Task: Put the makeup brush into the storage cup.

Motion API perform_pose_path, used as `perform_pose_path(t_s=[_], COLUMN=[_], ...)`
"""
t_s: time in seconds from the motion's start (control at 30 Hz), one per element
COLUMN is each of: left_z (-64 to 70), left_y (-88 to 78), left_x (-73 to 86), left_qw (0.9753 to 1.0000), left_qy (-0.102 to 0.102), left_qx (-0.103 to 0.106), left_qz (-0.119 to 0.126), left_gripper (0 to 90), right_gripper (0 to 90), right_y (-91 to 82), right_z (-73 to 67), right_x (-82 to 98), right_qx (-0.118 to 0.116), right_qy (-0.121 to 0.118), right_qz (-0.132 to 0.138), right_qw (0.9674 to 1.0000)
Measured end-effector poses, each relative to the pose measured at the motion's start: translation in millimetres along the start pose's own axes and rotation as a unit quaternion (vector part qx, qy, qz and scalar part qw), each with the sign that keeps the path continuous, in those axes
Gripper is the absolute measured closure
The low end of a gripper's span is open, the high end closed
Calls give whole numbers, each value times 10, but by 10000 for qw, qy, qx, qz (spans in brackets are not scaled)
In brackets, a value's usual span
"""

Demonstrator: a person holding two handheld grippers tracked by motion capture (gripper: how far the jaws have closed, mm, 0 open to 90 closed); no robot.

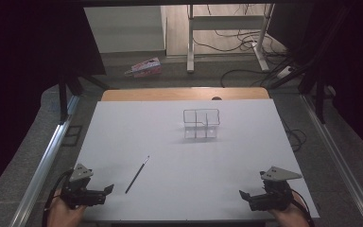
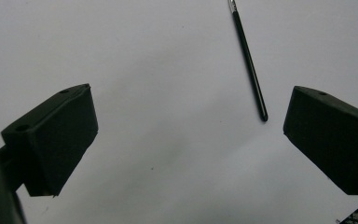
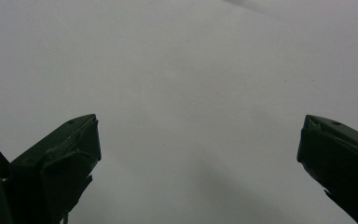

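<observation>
A thin black paintbrush point(image 1: 137, 174) is seen lying flat on the white table point(image 1: 179, 142), set at a slant, with its tip end pointing away from the person. It is taken here as the landmark. The left gripper point(image 1: 105, 191) is held low at the near edge of the table, just beside the brush's near end and to its left, without touching it. In the left gripper view the brush point(image 2: 250, 60) is seen ahead of the jaws and towards the right one, its handle end lying just short of that jaw; the jaws are held wide apart, and nothing is gripped between them.

The right gripper point(image 1: 244, 195) is held at the near edge too, well apart from the brush and to its right. In the right gripper view its jaws are likewise spread wide, with bare white table point(image 3: 182, 93) between them.

A small clear organiser with several compartments point(image 1: 201, 124) is placed beyond the brush and to its right, well apart from it, towards the far side of the table. Each gripper is held by a hand entering from the bottom of the high view.
</observation>
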State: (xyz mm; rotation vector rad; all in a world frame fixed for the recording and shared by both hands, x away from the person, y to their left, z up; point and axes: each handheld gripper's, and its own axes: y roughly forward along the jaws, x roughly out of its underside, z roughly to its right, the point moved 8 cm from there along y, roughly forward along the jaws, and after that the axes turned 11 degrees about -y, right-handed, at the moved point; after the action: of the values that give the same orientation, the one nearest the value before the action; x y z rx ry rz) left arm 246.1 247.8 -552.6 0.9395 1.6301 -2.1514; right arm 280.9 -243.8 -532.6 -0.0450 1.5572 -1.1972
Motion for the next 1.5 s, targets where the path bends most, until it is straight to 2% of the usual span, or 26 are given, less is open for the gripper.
perform_pose_path(t_s=[0.1,0.2,0.3,0.57,0.73,1.03,1.37,1.5], left_z=[17,21,8,-13,-19,25,105,130], left_y=[-13,-21,-25,-66,-69,-28,84,133], left_x=[-40,-56,-40,-49,-57,-142,-241,-279], left_qw=[10000,9998,9995,9993,9985,9971,9939,9925], left_qy=[10,-96,-165,-83,-98,35,294,360], left_qx=[47,151,234,217,253,179,16,16], left_qz=[62,33,-102,-310,-473,-733,-1062,-1165], left_gripper=[32,32,31,27,26,25,25,20], right_gripper=[0,0,0,0,0,0,0,0], right_y=[12,21,22,20,19,28,35,38], right_z=[3,3,4,1,0,-1,-7,-6], right_x=[6,9,9,1,0,4,6,8], right_qx=[-29,-53,-49,26,69,107,90,75], right_qy=[27,52,64,-3,-33,-58,-71,-64], right_qz=[-51,-79,-84,-77,-98,-147,-174,-190], right_qw=[10000,9999,9999,10000,9999,9998,9998,9998])
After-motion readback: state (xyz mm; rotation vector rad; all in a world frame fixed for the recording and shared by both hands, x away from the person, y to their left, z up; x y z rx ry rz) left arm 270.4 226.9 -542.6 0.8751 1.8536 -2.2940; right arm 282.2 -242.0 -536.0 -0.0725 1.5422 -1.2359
